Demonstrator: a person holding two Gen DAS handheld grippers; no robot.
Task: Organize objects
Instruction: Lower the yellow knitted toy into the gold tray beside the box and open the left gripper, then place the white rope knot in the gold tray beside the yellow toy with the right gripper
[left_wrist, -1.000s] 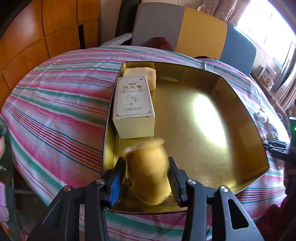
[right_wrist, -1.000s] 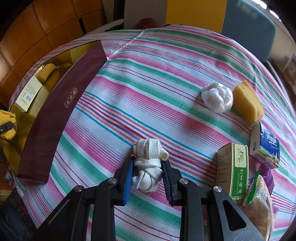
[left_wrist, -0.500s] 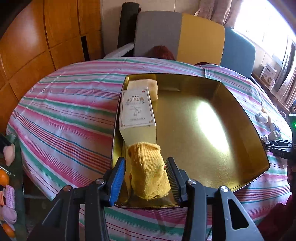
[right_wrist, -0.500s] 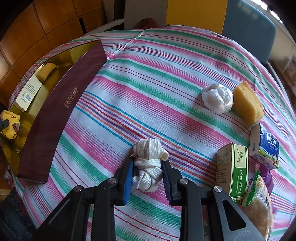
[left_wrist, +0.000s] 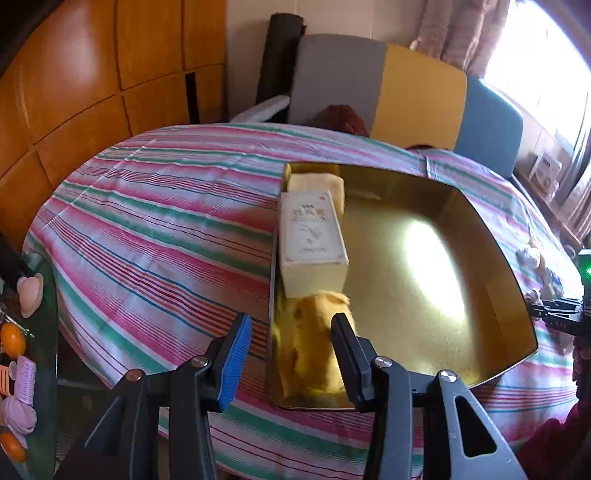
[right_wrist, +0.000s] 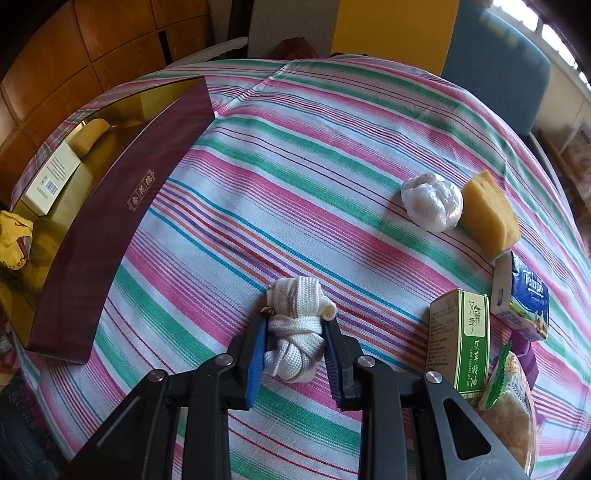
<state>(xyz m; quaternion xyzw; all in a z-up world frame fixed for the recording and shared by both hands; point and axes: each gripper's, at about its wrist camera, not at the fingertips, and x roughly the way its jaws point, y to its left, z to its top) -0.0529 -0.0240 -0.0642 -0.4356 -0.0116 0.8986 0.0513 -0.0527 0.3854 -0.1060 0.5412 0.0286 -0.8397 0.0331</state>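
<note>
One yellow knitted cloth bundle (left_wrist: 317, 343) lies in the near left corner of the gold-lined, maroon-walled box (left_wrist: 491, 243), just in front of one cream carton (left_wrist: 312, 236) and one pale sponge block (left_wrist: 325, 182) behind it. The left gripper (left_wrist: 291, 354) is spread wide and has let the bundle go; half a second ago its fingers flanked it closely. The right gripper (right_wrist: 295, 350) stays clamped on one knotted white webbing strap (right_wrist: 295, 328) on the striped tablecloth (right_wrist: 295, 166). Nearby sit one white plastic ball (right_wrist: 432, 201), one yellow sponge (right_wrist: 487, 214), a blue "Tempo" tissue pack (right_wrist: 524, 295) and a green "Essential Oil" box (right_wrist: 460, 339).
</note>
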